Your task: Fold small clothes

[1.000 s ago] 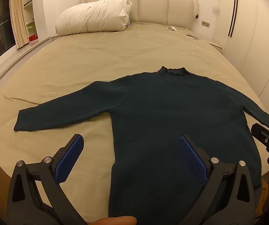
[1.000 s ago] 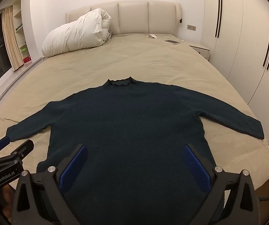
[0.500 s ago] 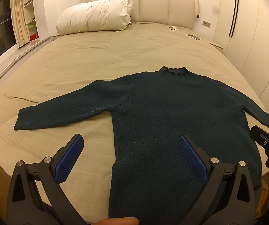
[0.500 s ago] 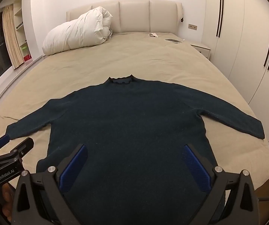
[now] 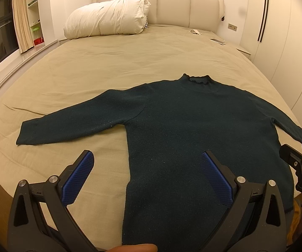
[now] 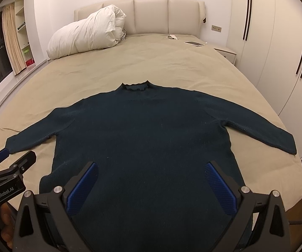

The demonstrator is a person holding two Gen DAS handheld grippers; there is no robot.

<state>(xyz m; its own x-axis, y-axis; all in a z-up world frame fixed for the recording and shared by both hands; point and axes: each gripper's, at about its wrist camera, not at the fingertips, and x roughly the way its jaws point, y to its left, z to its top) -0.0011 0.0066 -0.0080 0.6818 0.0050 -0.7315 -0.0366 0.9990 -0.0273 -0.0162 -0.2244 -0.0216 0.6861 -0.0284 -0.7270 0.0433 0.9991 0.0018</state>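
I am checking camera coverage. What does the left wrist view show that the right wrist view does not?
Only the left wrist view shows the sweater's whole left sleeve; the right gripper hides the right cuff. Only the right wrist view shows the whole right sleeve and the nightstand. Both show the sweater, bed, duvet and open grippers, including the left gripper.

Words on left gripper (image 6: 8, 169): "GenRobot.AI", in pale letters on its black side, seen from the right wrist.
Letters on right gripper (image 5: 298, 157): "DA" on its black side, seen from the left wrist; the rest is cut off at the edge.
Other words: none can be read.
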